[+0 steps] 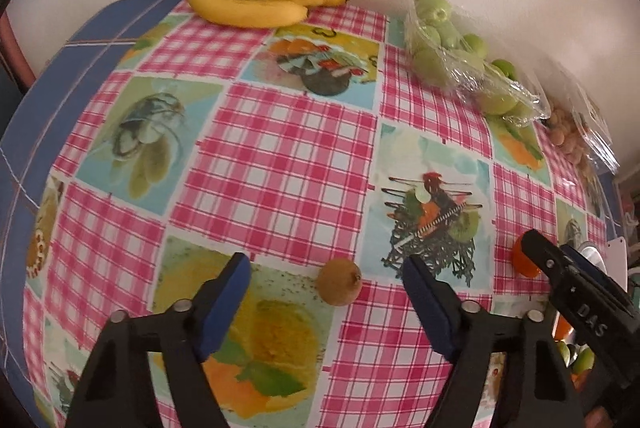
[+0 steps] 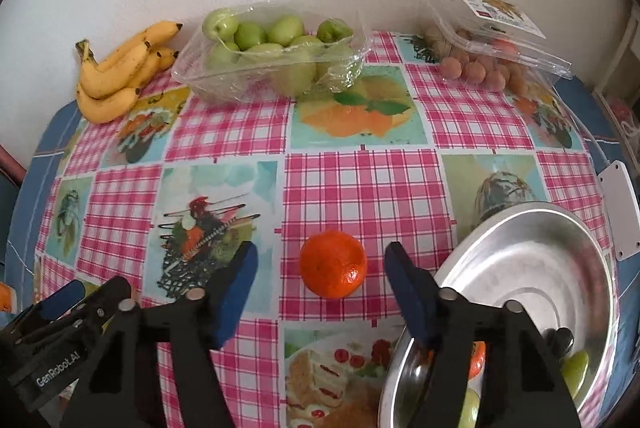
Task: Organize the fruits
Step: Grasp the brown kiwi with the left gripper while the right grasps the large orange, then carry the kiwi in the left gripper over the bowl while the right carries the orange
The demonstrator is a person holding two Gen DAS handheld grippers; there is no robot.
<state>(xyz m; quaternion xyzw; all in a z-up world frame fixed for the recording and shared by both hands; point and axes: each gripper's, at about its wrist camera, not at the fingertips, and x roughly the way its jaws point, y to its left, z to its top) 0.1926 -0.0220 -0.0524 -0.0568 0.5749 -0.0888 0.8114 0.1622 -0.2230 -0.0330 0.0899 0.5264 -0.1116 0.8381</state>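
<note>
Straddling a fuzzy brown kiwi (image 1: 339, 282), the left hand-held gripper (image 1: 326, 302) stands partly open, blue pads clear of it. The right hand-held gripper (image 2: 320, 292) likewise brackets a glossy, dimpled orange (image 2: 333, 264) without touching. Both fruits lie near the front edge of the surface (image 2: 360, 183), under a slick pink-check cloth. A shiny metal bowl (image 2: 532, 268) sits at the right edge, its contents mostly hidden by the gripper. Along the back edge: curved bananas (image 2: 120, 71), a crinkled clear tray (image 2: 272, 55) of green fruit, and a clamshell (image 2: 496, 43), its small round fruit hard to identify.
</note>
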